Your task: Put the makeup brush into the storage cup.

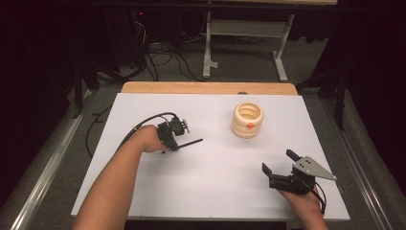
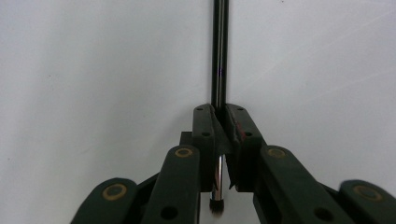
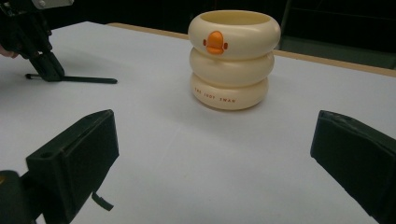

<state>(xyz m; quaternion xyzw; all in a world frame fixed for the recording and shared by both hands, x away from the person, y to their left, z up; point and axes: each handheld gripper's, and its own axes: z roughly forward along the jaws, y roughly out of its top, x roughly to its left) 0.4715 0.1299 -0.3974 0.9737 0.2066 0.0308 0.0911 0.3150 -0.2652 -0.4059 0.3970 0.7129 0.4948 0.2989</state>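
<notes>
One hand-held gripper (image 2: 219, 122), L, clamps brush (image 2: 219, 56); R hand-held gripper (image 3: 215, 154) wide open, empty.

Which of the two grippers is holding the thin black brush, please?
The left gripper, shut on the brush; the right gripper stands open with nothing between its jaws.

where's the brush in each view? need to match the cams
High view: brush left of centre, lying on the white table, clamped by the left gripper.
Left gripper view: centre, handle running up between the shut jaws.
Right gripper view: top left, flat on the table.
Shared landmark: the left gripper clamping it.
</notes>
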